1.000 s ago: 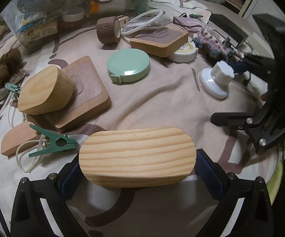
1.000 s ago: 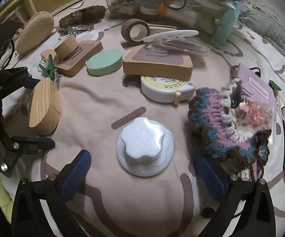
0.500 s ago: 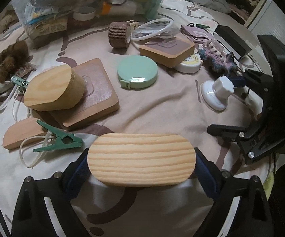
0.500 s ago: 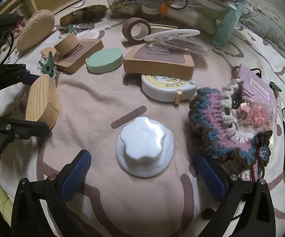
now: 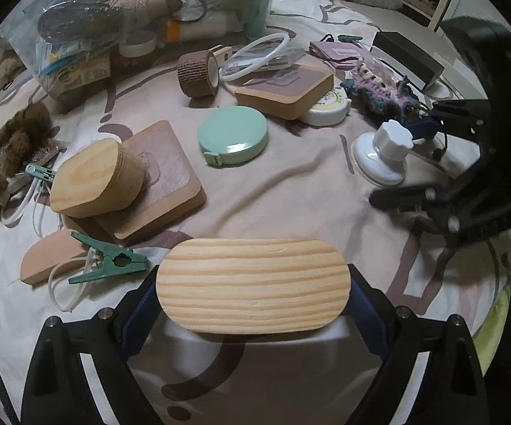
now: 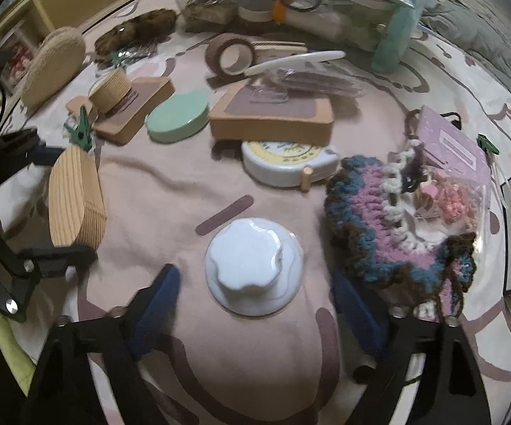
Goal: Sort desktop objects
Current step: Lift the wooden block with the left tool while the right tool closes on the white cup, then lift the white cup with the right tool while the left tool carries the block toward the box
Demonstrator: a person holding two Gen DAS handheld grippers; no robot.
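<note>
**Both grippers closing in – two pickups at once**

Since the earlier frames the right gripper has been narrowing its jaws round the white knob; pads flank it w/ gaps either side, so not gripping yet. Left gripper closed in earlier and its blue pads now sit at both ends of the oval pine block; looks clamped, tho the contact itself is half hidden under the block.

Taking the knob as landmark: the crochet piece is just beside it on the right-pad side, the white tape measure beyond it, the block well off to the other side.

Risks, imo:
- right pad snags crochet yarn, drags it along
- knob's flared base may be stuck to the cloth; jaws slip off on lift
- block gripped end-on could pivot out
</note>
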